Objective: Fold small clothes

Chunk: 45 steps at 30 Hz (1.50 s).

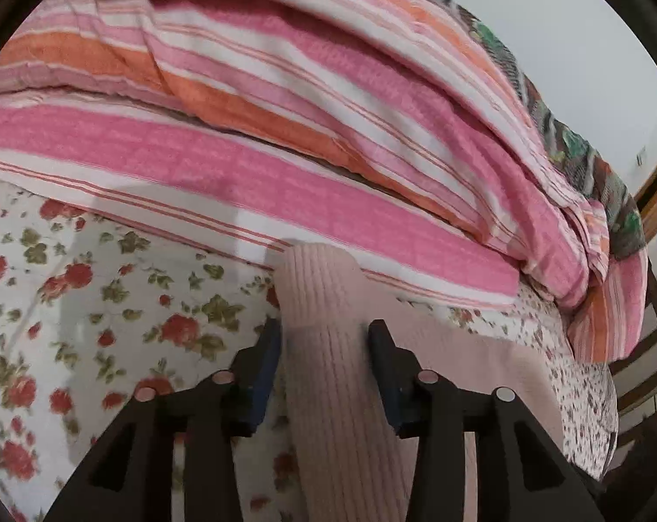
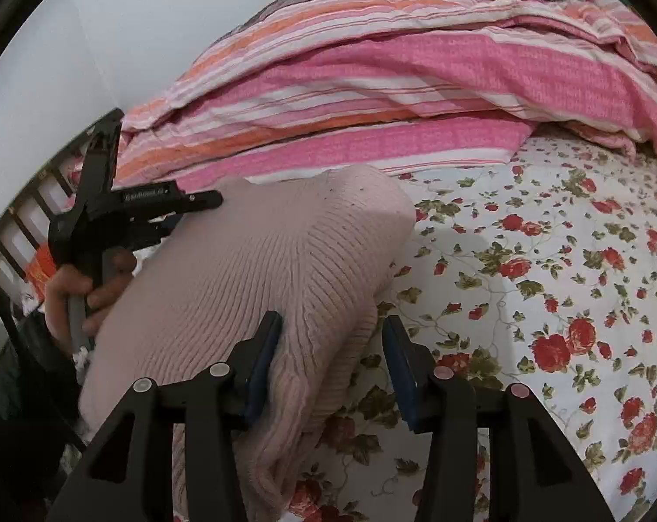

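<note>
A pale pink ribbed knit garment (image 2: 259, 269) lies on the floral bedsheet (image 2: 546, 261). In the left wrist view a ribbed part of it (image 1: 328, 369) runs between the fingers of my left gripper (image 1: 324, 330), whose jaws stand open around it. In the right wrist view my right gripper (image 2: 332, 326) is open, with the garment's bunched ribbed edge (image 2: 311, 369) between its fingers, against the left pad. The left gripper (image 2: 189, 204) also shows there, held by a hand at the garment's far left side.
A folded pink, orange and white striped blanket (image 1: 285, 130) lies piled along the back of the bed, also in the right wrist view (image 2: 393, 87). A dark wooden bed frame (image 1: 650, 369) stands at the bed's edge. A pale wall is behind.
</note>
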Each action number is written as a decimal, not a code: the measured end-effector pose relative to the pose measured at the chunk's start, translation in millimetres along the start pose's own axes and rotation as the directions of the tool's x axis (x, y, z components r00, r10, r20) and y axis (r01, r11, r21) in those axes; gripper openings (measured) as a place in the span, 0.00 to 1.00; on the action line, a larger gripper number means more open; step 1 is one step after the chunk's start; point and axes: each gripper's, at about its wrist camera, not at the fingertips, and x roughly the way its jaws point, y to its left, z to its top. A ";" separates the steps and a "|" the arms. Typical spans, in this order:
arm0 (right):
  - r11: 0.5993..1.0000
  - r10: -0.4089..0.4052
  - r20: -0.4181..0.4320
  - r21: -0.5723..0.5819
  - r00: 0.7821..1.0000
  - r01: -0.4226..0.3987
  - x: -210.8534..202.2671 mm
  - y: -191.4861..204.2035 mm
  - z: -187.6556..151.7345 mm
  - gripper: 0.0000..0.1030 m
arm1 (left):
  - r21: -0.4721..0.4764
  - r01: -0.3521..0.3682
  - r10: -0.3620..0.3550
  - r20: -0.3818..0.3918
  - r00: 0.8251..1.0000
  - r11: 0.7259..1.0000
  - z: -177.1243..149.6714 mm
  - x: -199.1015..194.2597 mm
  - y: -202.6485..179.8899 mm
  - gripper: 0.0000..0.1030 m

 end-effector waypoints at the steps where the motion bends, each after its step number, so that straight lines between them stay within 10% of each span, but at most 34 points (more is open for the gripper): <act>1: 1.000 0.018 0.003 0.018 1.000 -0.019 -1.1 -3.1 1.0 0.45 | 0.012 0.002 -0.002 -0.005 1.000 1.000 -3.2 -4.7 -1.8 0.39; 15: 0.997 0.077 0.109 -0.027 0.991 -0.075 -20.1 14.5 0.6 0.13 | 0.133 0.030 -0.040 0.067 0.997 0.991 -91.8 -87.3 -14.1 0.52; 45: 0.990 -0.128 0.138 -0.048 0.982 0.136 -10.8 20.1 -18.7 0.41 | 0.196 -0.015 -0.017 0.163 0.987 0.981 -121.4 -92.0 -21.3 0.65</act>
